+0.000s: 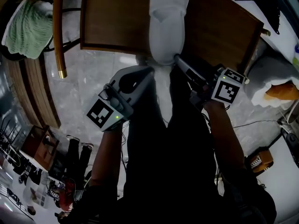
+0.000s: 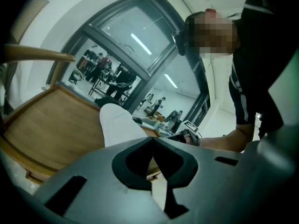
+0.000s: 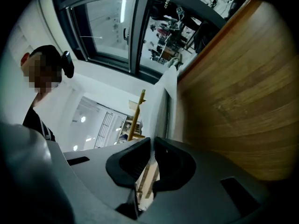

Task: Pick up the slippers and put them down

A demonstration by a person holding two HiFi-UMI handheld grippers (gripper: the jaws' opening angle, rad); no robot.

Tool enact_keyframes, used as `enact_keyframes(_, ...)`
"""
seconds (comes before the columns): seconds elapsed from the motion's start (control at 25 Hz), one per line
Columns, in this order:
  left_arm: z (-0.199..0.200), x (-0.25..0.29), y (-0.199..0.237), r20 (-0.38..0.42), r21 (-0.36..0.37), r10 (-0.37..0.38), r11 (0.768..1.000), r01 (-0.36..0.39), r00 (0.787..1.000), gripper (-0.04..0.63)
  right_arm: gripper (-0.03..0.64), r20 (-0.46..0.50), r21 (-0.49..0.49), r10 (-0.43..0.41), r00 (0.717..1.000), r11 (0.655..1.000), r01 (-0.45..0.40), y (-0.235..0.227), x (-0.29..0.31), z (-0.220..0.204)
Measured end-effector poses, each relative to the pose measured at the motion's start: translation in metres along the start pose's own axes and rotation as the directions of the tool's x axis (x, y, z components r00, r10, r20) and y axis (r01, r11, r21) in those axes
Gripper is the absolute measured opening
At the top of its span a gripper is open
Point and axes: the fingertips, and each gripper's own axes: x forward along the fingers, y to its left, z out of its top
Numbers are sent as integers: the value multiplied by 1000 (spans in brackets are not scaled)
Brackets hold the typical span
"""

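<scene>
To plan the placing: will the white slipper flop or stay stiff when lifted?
The white fabric slipper looks thin, so likely light; it extends straight from the jaws of the right gripper, so probably fairly stiff. Its cloth surface should not slip.

Slippers: over the middle of the surface, running from its near edge toward its far side.
Left hand-held gripper: at the slippers' near end, on the left side.
Right hand-held gripper: at the same end, on the right side.
Rail: left of the surface, above the floor.
Towel: farther left, beyond the rail.
</scene>
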Motion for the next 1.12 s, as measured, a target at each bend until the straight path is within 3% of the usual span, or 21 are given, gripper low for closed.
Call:
enact_keyframes(0.2, -18, 12, -3, -15, -19, -36, 999, 36, 999, 12, 41, -13, -11, -48, 999, 999, 48, -12, 0, 1)
enact_keyframes(0.64, -33, 17, -4, -12, -27, -42, 999, 41, 999, 12, 43, -63, -105, -216, 974, 972, 208, -38, -3, -10)
enact_keyframes(0.84, -38, 17, 0, -8, -26, -38, 999, 38, 999, 12, 43, -92, -291, -337, 937, 909, 298, -49, -3, -15)
enact_keyframes(1.12, -49, 23, -6, -13, -36, -49, 998, 48, 999, 12, 82, -96, -502, -453, 886, 791, 350, -55, -5, -13)
